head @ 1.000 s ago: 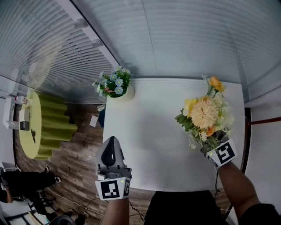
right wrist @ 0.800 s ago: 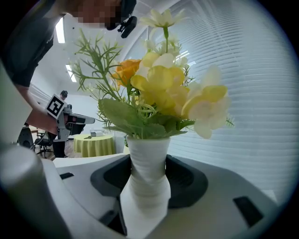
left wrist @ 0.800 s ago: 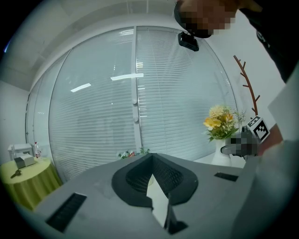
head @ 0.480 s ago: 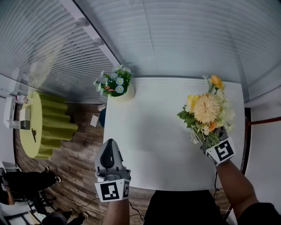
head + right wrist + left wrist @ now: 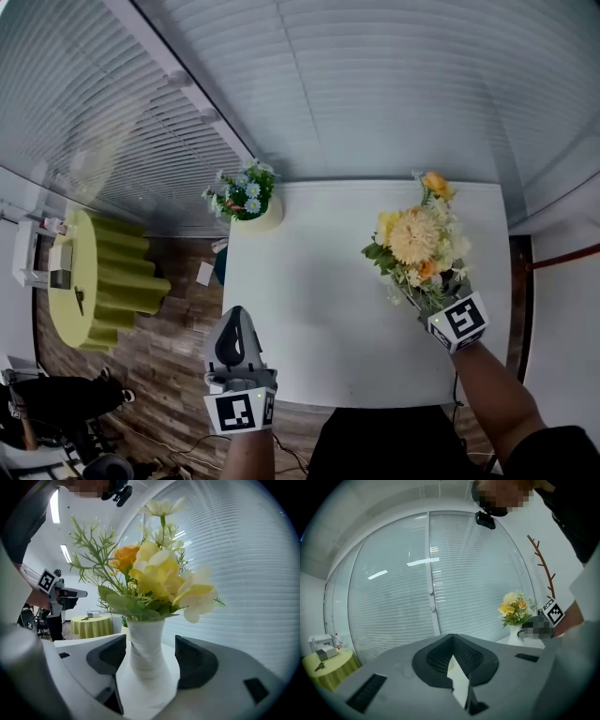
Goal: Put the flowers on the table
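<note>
A bouquet of yellow, orange and cream flowers [image 5: 412, 239] in a white vase [image 5: 147, 653] stands upright on the white table [image 5: 319, 300], near its right side. My right gripper [image 5: 436, 302] sits at the vase's base. Its jaws are opening: the vase is between the two dark pads [image 5: 192, 660], with a small gap on each side. From above, the blooms hide the vase. My left gripper [image 5: 235, 319] hovers at the table's near left edge, fingers together on nothing. In the left gripper view the bouquet [image 5: 514, 609] shows far off to the right.
A pot of blue and white flowers [image 5: 244, 192] stands at the table's far left corner. Window blinds [image 5: 375, 84] run behind the table. A round table with a green cloth [image 5: 103, 281] stands on the wooden floor to the left.
The bouquet and my right gripper have drifted slightly left in the head view. The left gripper has barely moved.
</note>
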{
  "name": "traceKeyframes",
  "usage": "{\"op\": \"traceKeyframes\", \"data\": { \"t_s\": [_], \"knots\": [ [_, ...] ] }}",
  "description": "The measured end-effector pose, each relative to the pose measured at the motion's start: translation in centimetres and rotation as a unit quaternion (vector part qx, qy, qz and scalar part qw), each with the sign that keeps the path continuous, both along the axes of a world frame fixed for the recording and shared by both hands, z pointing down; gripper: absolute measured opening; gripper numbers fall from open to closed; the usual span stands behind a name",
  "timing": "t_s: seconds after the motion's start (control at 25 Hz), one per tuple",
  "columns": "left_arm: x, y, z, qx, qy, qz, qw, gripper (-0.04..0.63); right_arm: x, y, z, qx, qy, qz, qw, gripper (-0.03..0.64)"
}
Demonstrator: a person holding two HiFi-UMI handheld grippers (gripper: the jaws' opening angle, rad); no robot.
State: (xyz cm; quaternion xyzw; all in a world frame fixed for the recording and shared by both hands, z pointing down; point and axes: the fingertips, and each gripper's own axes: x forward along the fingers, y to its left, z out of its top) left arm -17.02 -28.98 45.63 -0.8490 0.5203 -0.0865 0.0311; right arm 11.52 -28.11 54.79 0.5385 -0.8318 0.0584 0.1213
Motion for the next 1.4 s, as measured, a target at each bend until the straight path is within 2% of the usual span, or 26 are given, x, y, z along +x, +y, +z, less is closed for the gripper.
{"op": "traceKeyframes", "data": {
  "t_s": [0.52,0.76,1.04,1.16,1.32,1.4],
  "knots": [
    [0.1,-0.5,0.5,-0.011,0.001,0.003,0.9999,-0.005,0.8,2.0,-1.9,-0.015,-0.021,0.003,1.0,0.322],
    [0.6,0.3,-1.2,0.002,0.009,0.012,0.9999,-0.005,2.0,3.7,-6.2,0.016,-0.042,0.019,0.999,0.322],
    [0.5,1.6,-3.6,0.013,0.012,0.018,0.9997,-0.005,2.3,5.5,-10.3,0.044,-0.032,0.034,0.998,0.322],
    [0.1,2.3,-3.7,0.019,0.011,0.02,0.9995,-0.005,2.8,6.1,-10.7,0.044,-0.018,0.048,0.998,0.321],
    [-0.8,2.9,-2.9,0.013,0.01,0.014,0.9998,-0.005,3.2,7.1,-11.2,0.043,-0.025,0.053,0.997,0.321],
    [-0.9,3.1,-2.7,0.011,0.009,0.017,0.9998,-0.005,3.3,7.6,-11.6,0.043,-0.035,0.05,0.997,0.289]
  ]
}}
